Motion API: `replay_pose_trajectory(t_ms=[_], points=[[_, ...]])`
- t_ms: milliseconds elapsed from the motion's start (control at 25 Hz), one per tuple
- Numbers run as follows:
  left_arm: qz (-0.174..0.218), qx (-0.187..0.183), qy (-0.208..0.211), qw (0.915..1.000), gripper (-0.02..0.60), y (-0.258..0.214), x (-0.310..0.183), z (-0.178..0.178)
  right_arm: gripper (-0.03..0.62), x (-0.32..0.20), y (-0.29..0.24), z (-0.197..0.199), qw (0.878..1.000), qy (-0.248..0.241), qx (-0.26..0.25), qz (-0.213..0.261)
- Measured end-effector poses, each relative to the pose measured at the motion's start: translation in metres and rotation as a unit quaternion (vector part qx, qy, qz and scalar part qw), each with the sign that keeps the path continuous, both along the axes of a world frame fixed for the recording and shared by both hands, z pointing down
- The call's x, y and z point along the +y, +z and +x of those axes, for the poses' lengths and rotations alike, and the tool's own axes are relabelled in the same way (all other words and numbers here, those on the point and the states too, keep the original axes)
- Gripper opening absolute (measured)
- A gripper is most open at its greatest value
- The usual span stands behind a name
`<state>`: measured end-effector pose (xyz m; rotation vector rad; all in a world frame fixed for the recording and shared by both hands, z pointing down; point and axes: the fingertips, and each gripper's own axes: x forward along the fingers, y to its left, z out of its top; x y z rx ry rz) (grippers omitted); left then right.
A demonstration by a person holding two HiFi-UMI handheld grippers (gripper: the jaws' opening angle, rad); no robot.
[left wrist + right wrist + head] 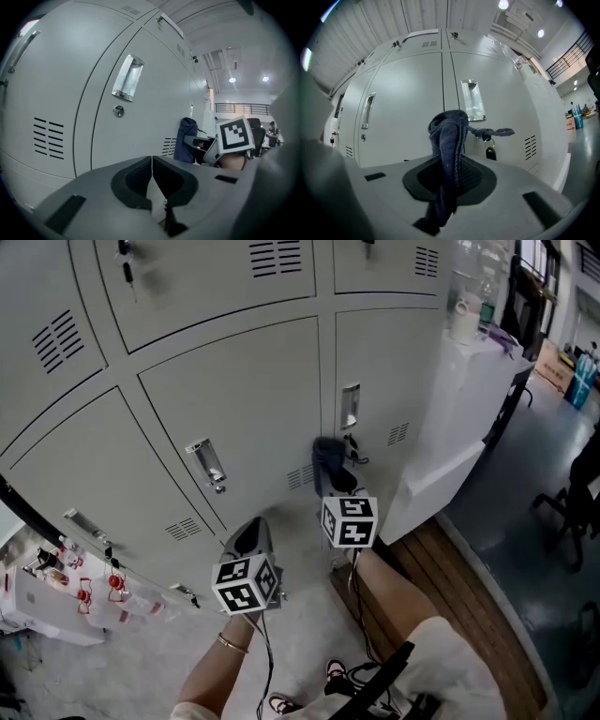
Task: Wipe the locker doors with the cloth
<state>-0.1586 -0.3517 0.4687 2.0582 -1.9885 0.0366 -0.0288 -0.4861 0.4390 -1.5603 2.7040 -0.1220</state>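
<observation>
Right gripper [332,486]: fingers closed on the cloth [328,457]. In the right gripper view the dark blue cloth [449,140] runs up through the pinch and stands above the fingers in a bunched fold. Firm hold, as far as I can judge.

Left gripper [251,534]: fingers pressed together, pad to pad, with nothing between them in its own view [152,174]. It sits low and to the left of the right one, near the lower doors but apart from them. Idle for now.

Cloth position: up at the lower row of the locker doors [253,399], about at the seam between the middle door and the one to its right, below the recessed handle [350,407]. A key [490,152] hangs under that handle, just beside the cloth. I cannot tell whether the cloth touches the metal or sits just short of it.

Progress: the grey panels look alike throughout, with no streaks, damp patches or dirt lines to separate wiped from unwiped. My read is that the cloth is presented to one lower door. The neighbouring lower doors and the upper row may all be left to do, though I cannot confirm this.
</observation>
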Motion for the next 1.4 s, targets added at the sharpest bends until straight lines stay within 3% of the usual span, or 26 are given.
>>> replay_pose_trajectory(t_ms=[1040, 1400], points=[[-0.007, 0.005, 0.035, 0.9993, 0.009, 0.008, -0.024, 0.07, 0.049, -0.01, -0.007, 0.084, 0.999, 0.032, 0.002, 0.029], [-0.012, 0.005, 0.033, 0.9994, 0.009, 0.014, -0.028, 0.077, 0.049, -0.017, -0.005, 0.098, 0.998, 0.034, -0.044, 0.023]])
